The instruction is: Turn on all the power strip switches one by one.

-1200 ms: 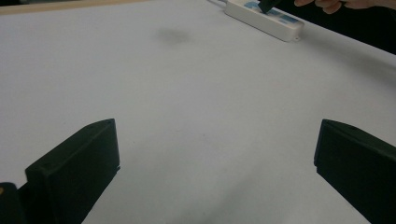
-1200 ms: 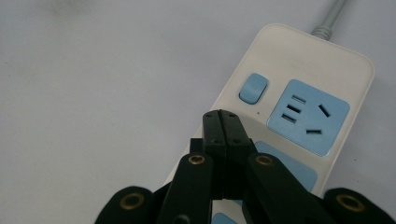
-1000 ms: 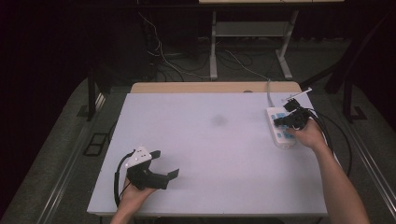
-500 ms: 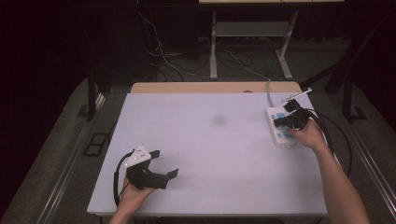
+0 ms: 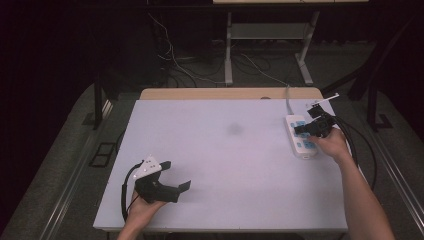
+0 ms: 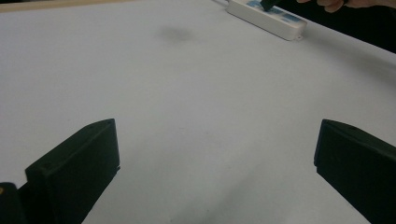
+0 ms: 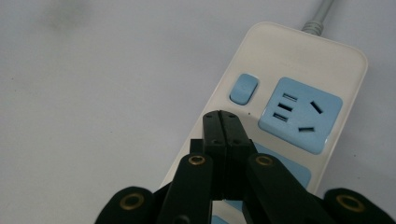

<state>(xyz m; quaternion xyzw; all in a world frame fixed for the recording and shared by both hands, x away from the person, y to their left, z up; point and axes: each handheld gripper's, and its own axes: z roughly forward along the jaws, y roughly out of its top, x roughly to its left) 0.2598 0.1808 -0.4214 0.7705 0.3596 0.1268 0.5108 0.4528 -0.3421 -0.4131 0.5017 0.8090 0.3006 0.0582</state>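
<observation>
A white power strip (image 5: pixel 301 137) with blue sockets lies at the table's right side, its grey cord leading off the far edge. In the right gripper view the strip (image 7: pixel 299 74) shows a blue switch (image 7: pixel 243 87) and a blue socket (image 7: pixel 301 114). My right gripper (image 7: pixel 222 116) is shut with nothing between its jaws, its tips just short of the switch, hovering over the strip; from above the right gripper (image 5: pixel 303 130) sits over the strip's middle. My left gripper (image 5: pixel 176 176) rests open near the front left of the table, jaws wide apart over bare surface.
The white table (image 5: pixel 225 165) has a wooden strip (image 5: pixel 230 93) along its far edge. Cables (image 5: pixel 355 145) trail from the right gripper off the table's right side. Floor cables and a metal stand (image 5: pixel 265 45) lie beyond the table. A faint grey smudge (image 5: pixel 234 129) marks the table's middle.
</observation>
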